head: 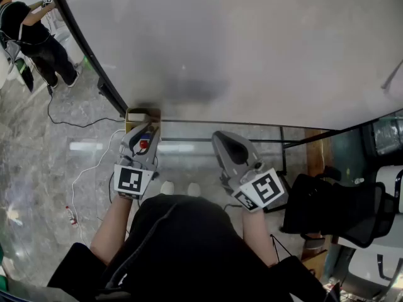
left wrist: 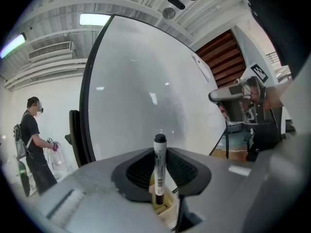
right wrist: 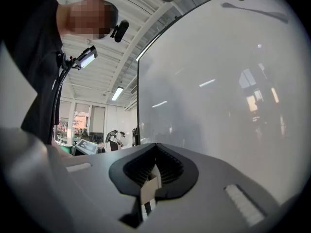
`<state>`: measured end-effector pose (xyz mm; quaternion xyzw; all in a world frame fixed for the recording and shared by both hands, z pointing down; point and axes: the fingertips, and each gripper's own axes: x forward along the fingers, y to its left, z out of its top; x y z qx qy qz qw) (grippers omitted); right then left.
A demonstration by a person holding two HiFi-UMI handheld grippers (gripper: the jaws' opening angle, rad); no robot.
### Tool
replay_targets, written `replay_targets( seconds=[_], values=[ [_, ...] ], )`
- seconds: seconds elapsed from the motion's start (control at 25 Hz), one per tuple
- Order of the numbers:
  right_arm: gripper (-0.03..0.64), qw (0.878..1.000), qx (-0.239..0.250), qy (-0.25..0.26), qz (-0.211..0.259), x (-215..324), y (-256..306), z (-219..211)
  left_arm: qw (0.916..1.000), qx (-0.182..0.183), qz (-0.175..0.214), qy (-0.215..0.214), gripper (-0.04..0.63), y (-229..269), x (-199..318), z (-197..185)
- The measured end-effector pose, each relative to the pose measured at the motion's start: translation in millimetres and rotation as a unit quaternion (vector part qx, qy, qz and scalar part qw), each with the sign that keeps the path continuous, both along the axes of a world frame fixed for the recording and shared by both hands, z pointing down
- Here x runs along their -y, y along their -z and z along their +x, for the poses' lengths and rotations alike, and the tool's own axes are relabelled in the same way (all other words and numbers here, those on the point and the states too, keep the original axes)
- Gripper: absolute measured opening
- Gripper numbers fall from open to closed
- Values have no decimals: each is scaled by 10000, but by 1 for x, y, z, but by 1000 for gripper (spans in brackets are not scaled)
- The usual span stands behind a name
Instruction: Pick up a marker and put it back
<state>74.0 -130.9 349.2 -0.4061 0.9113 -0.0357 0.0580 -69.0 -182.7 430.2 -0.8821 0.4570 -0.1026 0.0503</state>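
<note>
A white marker with a black cap (left wrist: pixel 160 164) stands upright between the black pads of my left gripper (left wrist: pixel 160 154), which is shut on it. Its lower end sits in a small pale wooden holder (left wrist: pixel 164 205). In the head view my left gripper (head: pixel 145 128) reaches to that holder (head: pixel 141 114) at the lower left corner of the big whiteboard (head: pixel 252 43); the marker itself is hidden there. My right gripper (head: pixel 221 136) hangs to the right below the whiteboard's bottom edge. Seen from its own camera, the right gripper (right wrist: pixel 155 147) has its pads together with nothing between them.
A black frame edges the whiteboard (left wrist: pixel 146 96), and a dark rail (head: pixel 227 123) runs below it. A person (head: pixel 31 33) stands at the far left. A black chair (head: pixel 340 209) is at the right. Cables (head: pixel 82 175) trail over the marble floor.
</note>
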Motion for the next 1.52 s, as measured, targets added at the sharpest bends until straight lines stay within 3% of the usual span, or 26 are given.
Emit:
replay_targets(
  seconds=[0.4,0.6,1.52],
  values=[
    [9,10000,-17,-77,-31,0,-2,3,9998,85,-157,-27,83,-19,4,4],
    [9,9999,-37,-126,-51,0,-2,4,9990,365,-199,-161,83,-31,5,5],
    [9,9998,-64,-203,-46,-2,-2,7,9958,769,-424,-242,86,-63,4,8]
  ],
)
